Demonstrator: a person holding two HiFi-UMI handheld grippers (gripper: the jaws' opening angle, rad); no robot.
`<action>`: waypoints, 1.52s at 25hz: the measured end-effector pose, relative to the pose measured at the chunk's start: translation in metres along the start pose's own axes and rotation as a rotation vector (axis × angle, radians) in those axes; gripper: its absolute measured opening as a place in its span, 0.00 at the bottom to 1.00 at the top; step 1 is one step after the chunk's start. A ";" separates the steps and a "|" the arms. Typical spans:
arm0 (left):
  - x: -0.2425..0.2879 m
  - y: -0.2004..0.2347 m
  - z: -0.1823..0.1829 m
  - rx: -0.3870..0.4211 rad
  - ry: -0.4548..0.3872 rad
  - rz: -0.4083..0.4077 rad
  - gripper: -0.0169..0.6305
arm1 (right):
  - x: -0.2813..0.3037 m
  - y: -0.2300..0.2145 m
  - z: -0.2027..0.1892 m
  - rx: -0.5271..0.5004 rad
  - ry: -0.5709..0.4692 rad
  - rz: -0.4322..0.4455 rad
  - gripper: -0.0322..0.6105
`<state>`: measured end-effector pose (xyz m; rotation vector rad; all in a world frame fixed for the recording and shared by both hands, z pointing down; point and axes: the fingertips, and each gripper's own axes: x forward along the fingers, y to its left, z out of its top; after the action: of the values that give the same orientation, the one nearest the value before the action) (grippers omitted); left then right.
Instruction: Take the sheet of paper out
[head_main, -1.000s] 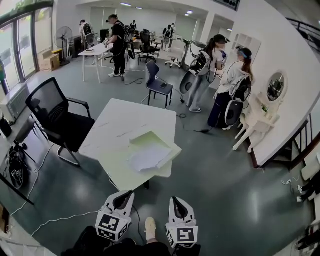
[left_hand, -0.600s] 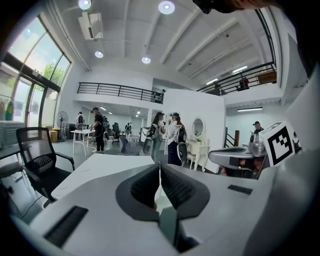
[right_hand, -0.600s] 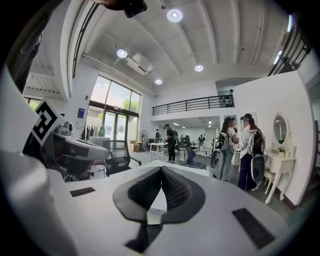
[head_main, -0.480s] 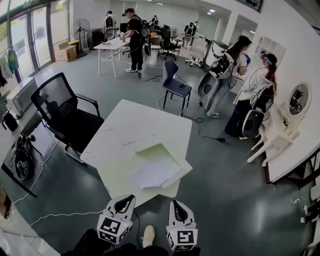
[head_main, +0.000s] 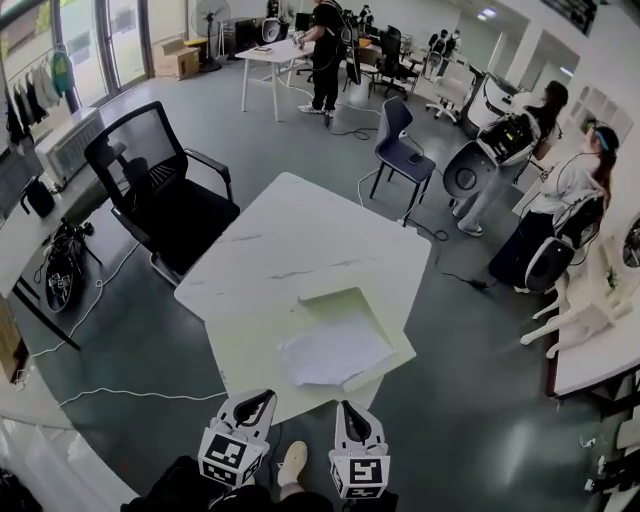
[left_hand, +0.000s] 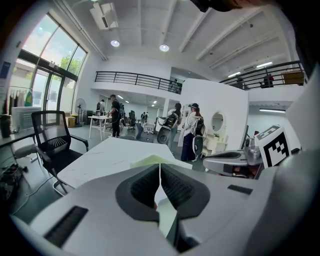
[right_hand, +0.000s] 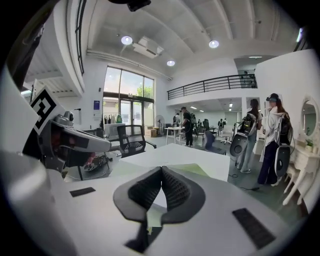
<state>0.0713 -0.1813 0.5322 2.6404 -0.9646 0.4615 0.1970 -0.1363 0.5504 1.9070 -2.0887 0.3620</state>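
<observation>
A crumpled white sheet of paper (head_main: 333, 352) lies on an open pale green folder (head_main: 250, 350) at the near end of the white table (head_main: 300, 230). The folder's flap (head_main: 350, 303) is raised behind the sheet. My left gripper (head_main: 255, 401) is at the table's near edge, just short of the folder, shut with nothing between its jaws. My right gripper (head_main: 350, 410) is beside it, also shut and empty. In the left gripper view the shut gripper (left_hand: 160, 165) points at the folder (left_hand: 150, 160). The right gripper view shows the same: a shut gripper (right_hand: 161, 169) with the green folder (right_hand: 195, 170) beyond it.
A black office chair (head_main: 165, 195) stands left of the table and a blue chair (head_main: 400, 150) behind it. Two people (head_main: 560, 210) stand at the right near a white bench (head_main: 590, 320). Another person (head_main: 325, 50) works at a far table. Cables trail on the floor at left.
The table and folder have come nearer and lower in the head view as both grippers advanced toward the near edge. Both stayed shut.
</observation>
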 end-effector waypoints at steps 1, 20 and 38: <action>0.005 0.006 -0.003 -0.009 0.005 0.010 0.07 | 0.010 0.001 -0.004 -0.007 0.012 0.017 0.08; 0.036 0.081 -0.079 -0.158 0.108 0.172 0.07 | 0.129 0.019 -0.089 -0.122 0.243 0.187 0.21; 0.036 0.094 -0.102 -0.210 0.143 0.234 0.07 | 0.172 0.018 -0.160 -0.275 0.461 0.195 0.41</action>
<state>0.0156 -0.2321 0.6541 2.2869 -1.2095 0.5602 0.1721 -0.2338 0.7636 1.3195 -1.8972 0.4762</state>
